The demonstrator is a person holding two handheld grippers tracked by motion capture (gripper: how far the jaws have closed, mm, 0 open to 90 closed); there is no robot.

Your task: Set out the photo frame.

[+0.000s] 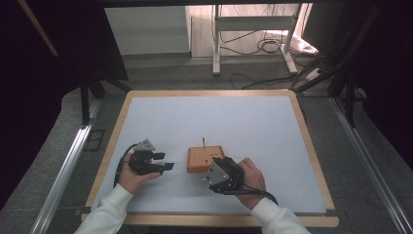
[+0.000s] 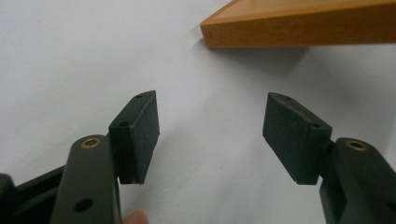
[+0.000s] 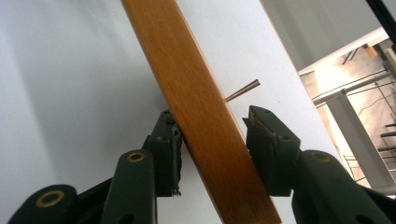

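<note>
Orange wooden block: a flat, square orange-brown wooden block [image 1: 205, 159] is lying on the white table top [image 1: 209, 122], near the front edge and a little right of the middle, with a thin wooden stick [image 1: 203, 142] rising from its far edge.
Right gripper: the black two-jaw right gripper [image 1: 217, 171] is sitting at the block's near right corner, and in the right gripper view [image 3: 212, 135] the jaws are straddling the block's edge [image 3: 196, 107].
Right grip: the left pad [image 3: 176, 149] is lying against the wood, while the right one is looking just shy of it, so it is pinching loosely at best; whether it is pressing cannot be told for sure.
Left gripper: the black left gripper [image 1: 163, 162] is resting low over the table just to the left of the block, apart from it, pointing toward it.
Left jaws: in the left gripper view [image 2: 212, 135] they are standing wide apart with nothing but white table between them, and the block's corner [image 2: 299, 25] is lying just ahead.
Hands: a person's white-sleeved arms are coming in from the front edge, each hand wrapping one gripper.
</note>
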